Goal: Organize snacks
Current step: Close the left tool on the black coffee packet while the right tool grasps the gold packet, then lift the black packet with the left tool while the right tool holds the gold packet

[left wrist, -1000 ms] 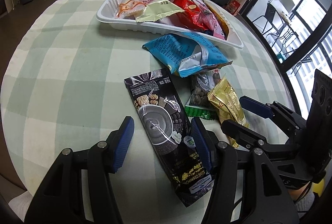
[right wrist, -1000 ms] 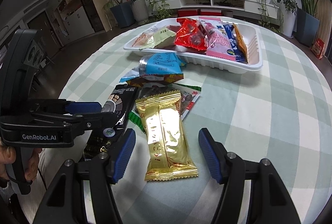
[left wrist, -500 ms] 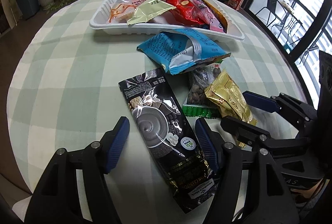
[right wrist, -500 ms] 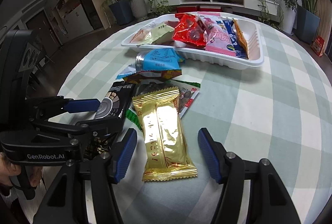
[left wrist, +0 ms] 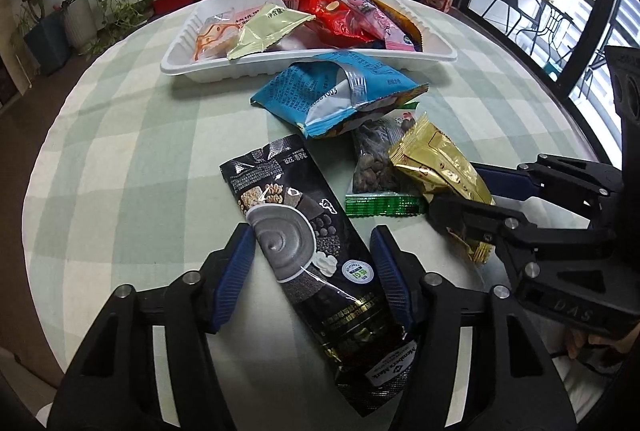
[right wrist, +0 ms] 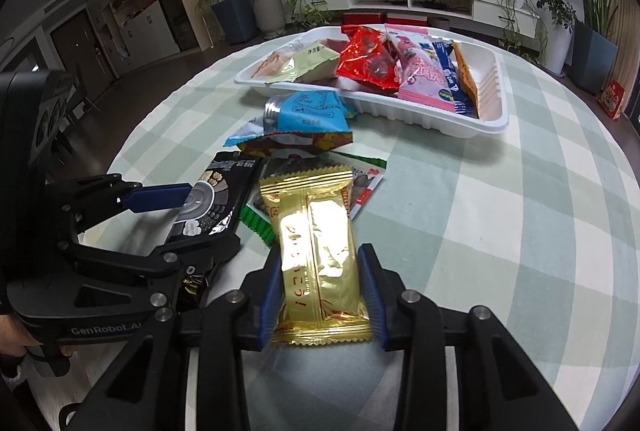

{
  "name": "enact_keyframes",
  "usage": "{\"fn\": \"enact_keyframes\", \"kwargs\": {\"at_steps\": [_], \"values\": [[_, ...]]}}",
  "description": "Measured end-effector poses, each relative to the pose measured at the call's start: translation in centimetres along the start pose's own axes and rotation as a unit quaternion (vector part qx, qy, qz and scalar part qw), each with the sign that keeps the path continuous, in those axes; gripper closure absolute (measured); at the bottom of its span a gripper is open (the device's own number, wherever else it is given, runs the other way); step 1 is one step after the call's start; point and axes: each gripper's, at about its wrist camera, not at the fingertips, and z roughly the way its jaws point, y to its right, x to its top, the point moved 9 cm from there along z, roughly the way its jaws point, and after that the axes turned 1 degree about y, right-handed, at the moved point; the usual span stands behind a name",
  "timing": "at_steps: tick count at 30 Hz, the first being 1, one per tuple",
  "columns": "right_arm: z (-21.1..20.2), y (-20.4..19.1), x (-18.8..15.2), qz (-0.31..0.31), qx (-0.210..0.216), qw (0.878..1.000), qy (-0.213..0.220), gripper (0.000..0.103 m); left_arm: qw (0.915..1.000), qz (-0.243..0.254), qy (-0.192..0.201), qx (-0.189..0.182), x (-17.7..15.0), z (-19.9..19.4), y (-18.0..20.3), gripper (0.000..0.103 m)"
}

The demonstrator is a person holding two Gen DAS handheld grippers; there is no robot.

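A round table (left wrist: 120,135) under a pale green and white check cloth carries everything. Toward its far side sits a white ribbed tray (right wrist: 494,111), long and shallow, holding upright-leaning snack packs: an orange-printed clear one, a pale green one, a shiny red one, a pink one, a blue one and an orange one at the right end.

Just in front of the tray lies a blue pack (left wrist: 340,91) with a silver seam, crumpled and resting partly over other packs. Nearer than it from the tray lies a long black pack (left wrist: 316,255), glossy, printed with a grey swirl, nuts and grains, lying flat and slanted. The left gripper (left wrist: 316,267) straddles it, its blue pads apart on either side and not pressing; its jaws have just been closing a little around the pack.

Beside the black pack, on the side away from the tray's left end, lies a clear pack of dark nuts (left wrist: 372,167) with a green crimped edge. Overlapping it is a gold pack (right wrist: 320,247), shiny foil with crimped ends and red lettering. The right gripper (right wrist: 322,291) has just been closing and is clamped on the gold pack's near half, both blue pads against its long edges.
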Motion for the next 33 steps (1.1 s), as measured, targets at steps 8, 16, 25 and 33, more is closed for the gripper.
{"fn": "enact_keyframes", "kwargs": {"at_steps": [8, 16, 25, 33], "values": [[-0.3, 0.9, 0.0, 0.043, 0.031, 0.999, 0.002, 0.066, 0.9982, -0.043, 0.004, -0.043, 0.1, -0.7, -1.6, 0.080], [-0.4, 1.1, 0.0, 0.055, 0.037, 0.998, 0.001, 0.066, 0.9948, -0.075, -0.010, -0.069, 0.0, -0.7, -2.1, 0.078], [-0.3, 1.2, 0.0, 0.063, 0.044, 0.997, 0.002, 0.065, 0.9989, 0.003, -0.023, -0.039, -0.3, -0.3, 1.4, 0.033], [-0.4, 1.1, 0.0, 0.066, 0.046, 0.997, 0.002, 0.061, 0.9982, 0.058, -0.018, -0.007, -0.9, 0.0, 2.3, 0.033]]}}
